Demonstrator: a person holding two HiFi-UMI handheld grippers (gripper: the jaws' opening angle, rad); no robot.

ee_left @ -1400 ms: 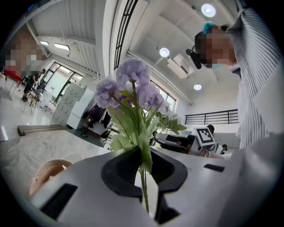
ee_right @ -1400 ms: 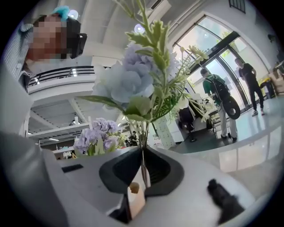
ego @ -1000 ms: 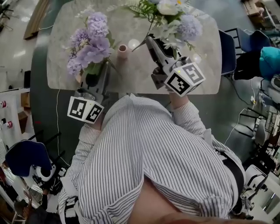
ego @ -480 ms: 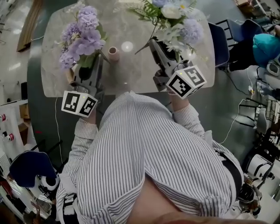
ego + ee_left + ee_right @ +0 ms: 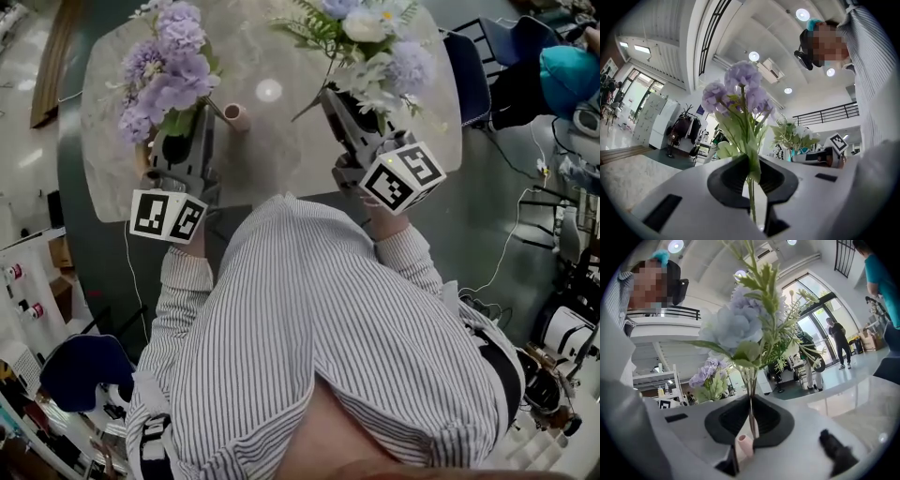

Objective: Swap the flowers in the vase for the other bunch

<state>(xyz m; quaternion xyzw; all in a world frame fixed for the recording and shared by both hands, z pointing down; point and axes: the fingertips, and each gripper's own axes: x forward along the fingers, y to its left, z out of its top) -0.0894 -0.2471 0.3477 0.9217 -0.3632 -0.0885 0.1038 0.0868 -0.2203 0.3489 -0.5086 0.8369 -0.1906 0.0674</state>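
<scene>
A small pink vase (image 5: 236, 116) stands with nothing in it on the marble table (image 5: 281, 159), between the two bunches. My left gripper (image 5: 176, 142) is shut on the stems of the purple bunch (image 5: 165, 73), left of the vase. In the left gripper view the thin stems (image 5: 751, 197) are pinched between the dark pads, with the blooms (image 5: 740, 86) above. My right gripper (image 5: 331, 96) is shut on the stems of the white and pale-blue bunch (image 5: 375, 47), right of the vase. In the right gripper view that bunch (image 5: 749, 326) rises from the jaws, and the vase (image 5: 744, 446) shows just below them.
The person's striped shirt (image 5: 309, 337) fills the lower head view and hides the table's near edge. Dark chairs (image 5: 473, 80) stand right of the table, with cables and equipment on the floor around. A person in teal (image 5: 881, 273) stands beyond the table's right side.
The right gripper and its bunch have drifted rightward, away from the vase. The left gripper has moved a little further over the table with the purple bunch. Both grips hold.
</scene>
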